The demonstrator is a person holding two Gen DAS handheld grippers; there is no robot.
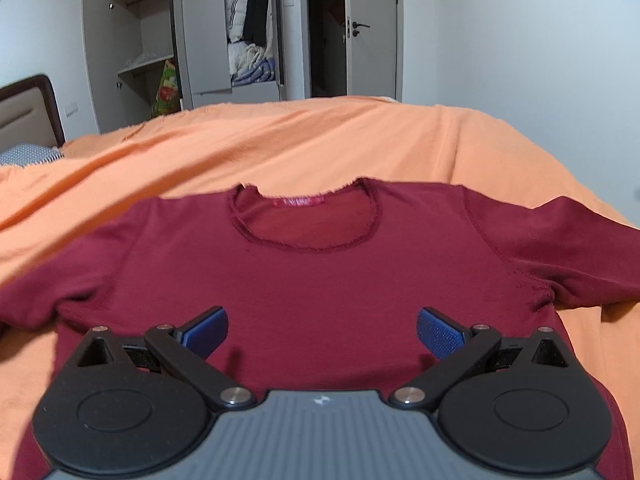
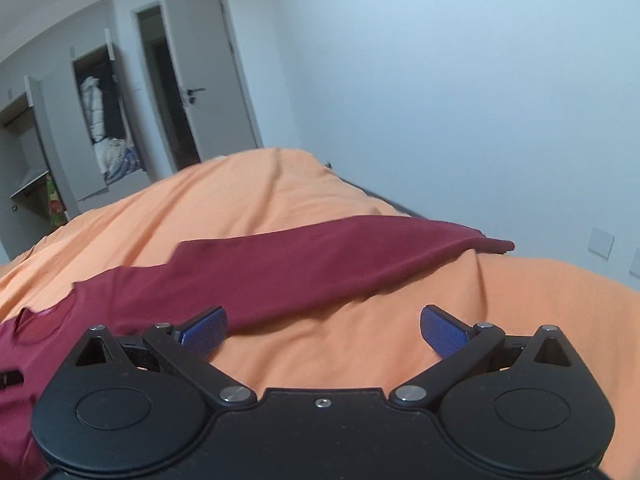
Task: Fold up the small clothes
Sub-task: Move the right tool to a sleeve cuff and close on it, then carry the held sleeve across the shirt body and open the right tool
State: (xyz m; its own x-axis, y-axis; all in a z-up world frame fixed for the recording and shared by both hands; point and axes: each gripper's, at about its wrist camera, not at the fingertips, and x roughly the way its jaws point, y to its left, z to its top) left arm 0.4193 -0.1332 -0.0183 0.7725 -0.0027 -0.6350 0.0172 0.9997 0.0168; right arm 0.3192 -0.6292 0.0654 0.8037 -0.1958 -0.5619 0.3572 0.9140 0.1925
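1. A dark red long-sleeved shirt (image 1: 312, 276) lay spread flat on a bed covered with an orange sheet (image 1: 320, 148), its round neckline toward the far edge of the bed and both sleeves stretched out to the sides.
2. A pink label (image 1: 298, 201) showed inside the back of the collar; its print was too blurred to read.
3. The left gripper (image 1: 322, 334) hung over the lower middle of the shirt's body, its blue-padded fingers (image 1: 438, 332) spread wide with nothing between them.
4. The right gripper (image 2: 323, 334) sat over the bare sheet just beside the shirt's sleeve (image 2: 340, 256), its jaws also wide apart and empty.
5. In the right wrist view that sleeve ran out toward the bed's side edge, its cuff near the drop-off beside the pale wall (image 2: 460, 100).
6. The sheet was creased in long ridges beyond the neckline.
7. Past the far edge of the bed stood an open wardrobe (image 1: 188, 40) with hanging clothes and folded bedding inside, and next to it an open door (image 1: 372, 28).
8. A headboard (image 1: 28, 112) stood at the left.
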